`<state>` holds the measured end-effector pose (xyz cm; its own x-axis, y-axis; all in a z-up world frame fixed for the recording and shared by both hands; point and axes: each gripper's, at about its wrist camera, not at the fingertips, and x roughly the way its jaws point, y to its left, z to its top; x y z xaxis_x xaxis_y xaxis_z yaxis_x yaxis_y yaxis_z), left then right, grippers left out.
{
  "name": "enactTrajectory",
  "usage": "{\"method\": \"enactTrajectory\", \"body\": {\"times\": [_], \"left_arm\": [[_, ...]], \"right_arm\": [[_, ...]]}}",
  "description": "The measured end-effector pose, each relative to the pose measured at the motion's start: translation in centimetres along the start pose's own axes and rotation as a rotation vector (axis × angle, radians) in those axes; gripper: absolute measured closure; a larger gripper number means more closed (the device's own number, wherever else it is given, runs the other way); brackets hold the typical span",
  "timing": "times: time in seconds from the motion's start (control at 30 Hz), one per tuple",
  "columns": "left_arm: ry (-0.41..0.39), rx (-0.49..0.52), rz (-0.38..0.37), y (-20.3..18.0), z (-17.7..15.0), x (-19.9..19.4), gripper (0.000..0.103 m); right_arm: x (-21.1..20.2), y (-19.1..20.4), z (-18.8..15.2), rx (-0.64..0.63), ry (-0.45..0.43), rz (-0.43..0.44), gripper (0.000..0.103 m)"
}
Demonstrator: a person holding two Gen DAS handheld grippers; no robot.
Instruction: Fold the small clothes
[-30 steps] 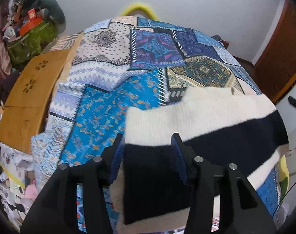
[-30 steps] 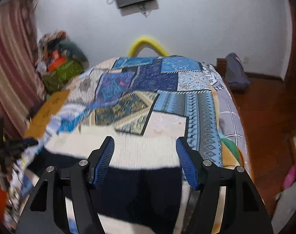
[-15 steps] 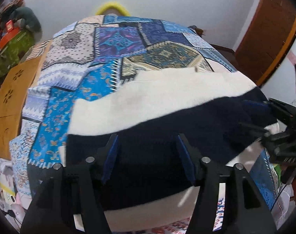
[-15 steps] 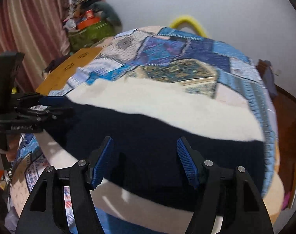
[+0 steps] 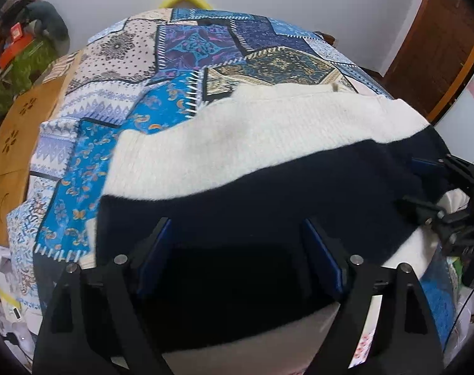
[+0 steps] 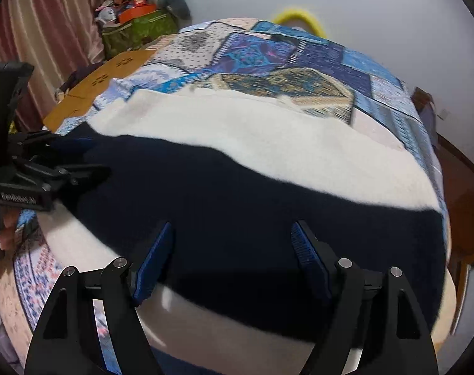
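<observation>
We see a cream-and-navy knit garment [image 5: 237, 143] spread flat on the bed w/ a patchwork quilt [image 5: 187, 47]; it lies on the quilt's near end, broad navy band across the middle, cream bands on the far and near sides.

Left gripper [image 5: 237, 247] hangs over the garment's navy band, jaws opening, blue pads clear of the knit — fabric lies below/between them but isn't pinched. Right gripper [image 6: 232, 247] is over the same navy band, jaws also opening, nothing clamped.

In the left wrist view the other gripper shows at the garment's right edge; in the right wrist view the other one sits at the garment's left edge.

Beyond the quilt's left side: a wooden table [image 5: 15, 143] and a green bag [image 6: 137, 31] piled w/ stuff. A yellow hoop [image 6: 299, 20] peeks past the quilt's far end.
</observation>
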<state>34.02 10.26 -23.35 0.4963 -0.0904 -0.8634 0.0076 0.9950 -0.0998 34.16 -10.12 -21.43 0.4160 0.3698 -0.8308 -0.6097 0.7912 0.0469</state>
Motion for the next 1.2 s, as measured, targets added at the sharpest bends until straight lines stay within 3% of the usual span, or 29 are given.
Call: {"method": "enactTrajectory", "body": {"times": [0.27, 0.53, 0.7, 0.87, 1.03, 1.2], "left_arm": [[-0.011, -0.035, 0.052, 2.1, -1.6, -1.4, 0.019], [-0.002, -0.079, 0.162, 4.5, -3.8, -2.3, 0.019], [0.005, -0.146, 0.144, 6.4, -5.1, -2.7, 0.019], [-0.016, -0.185, 0.175, 6.7, -5.7, -4.0, 0.019], [-0.102, -0.268, 0.146, 6.3, -6.0, -7.2, 0.02], [-0.126, -0.325, 0.04, 5.3, -6.7, -8.9, 0.019]], "right_arm": [[-2.6, -3.8, -3.4, 0.085, -0.01, -0.067, 0.028], [-5.1, -5.5, -5.7, 0.143, -0.039, -0.092, 0.028], [-5.7, -5.8, -6.5, 0.195, -0.06, -0.088, 0.028], [-6.1, -4.7, -6.4, 0.197, -0.072, -0.109, 0.028], [-7.1, -3.1, -4.8, 0.189, -0.118, -0.069, 0.028], [-7.3, -0.3, -2.8, 0.147, -0.172, -0.003, 0.028]]}}
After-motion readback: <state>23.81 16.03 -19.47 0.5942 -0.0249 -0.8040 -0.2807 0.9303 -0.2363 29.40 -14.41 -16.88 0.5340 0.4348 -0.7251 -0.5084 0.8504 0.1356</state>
